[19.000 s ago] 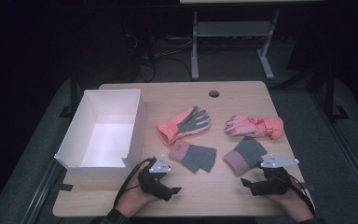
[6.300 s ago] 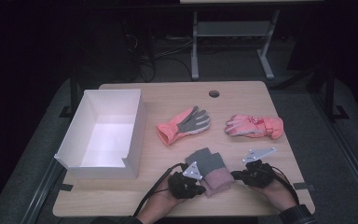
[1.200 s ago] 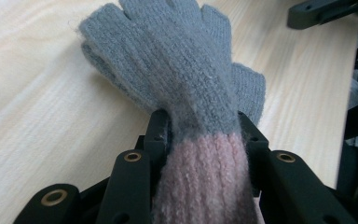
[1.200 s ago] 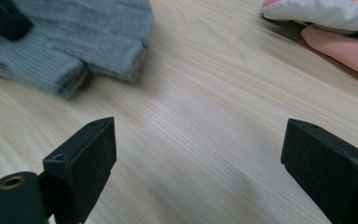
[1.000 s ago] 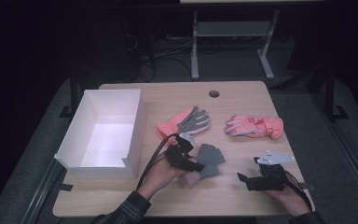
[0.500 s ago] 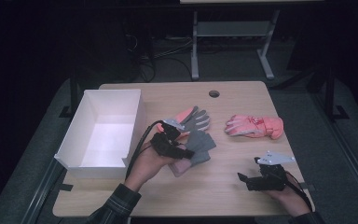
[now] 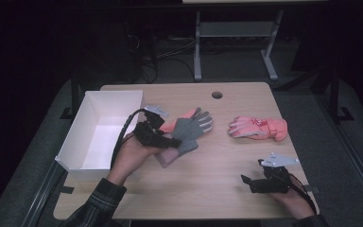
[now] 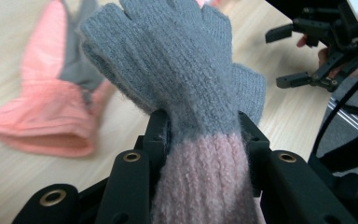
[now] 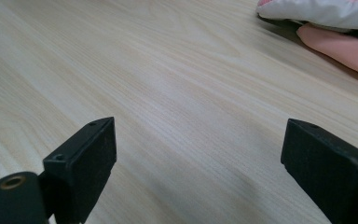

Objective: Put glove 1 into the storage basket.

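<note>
Knit gloves (image 7: pixel 185 137), grey in the fingers and pink at the cuffs and seemingly stacked as a pair, hang clamped in the left hand-held gripper (image 7: pixel 174 142), lifted off the tabletop (image 7: pixel 208 189) just right of the white box (image 7: pixel 82 163). In the left gripper view the jaws pinch the stack (image 8: pixel 200 140) right where grey meets pink, with the fingers fanning out past the tips. Directly beyond them lies a coral and grey ski glove (image 7: pixel 196 120), close enough that the hanging knit overlaps it in the high view. Its mate, another coral ski glove (image 7: pixel 259 128), rests farther right. The right hand-held gripper (image 7: pixel 246 182) sits near the front right edge with its jaws spread wide and nothing between them.

Judging by the layout, the step in hand is carrying the knit pair left into the box. To do it well, keep the squeeze steady so the soft stack does not slip apart, raise it enough that the drooping cuffs clear the box wall, swing it away from the nearby ski glove so nothing drags, and release only once the pair is well inside the rim.
</note>
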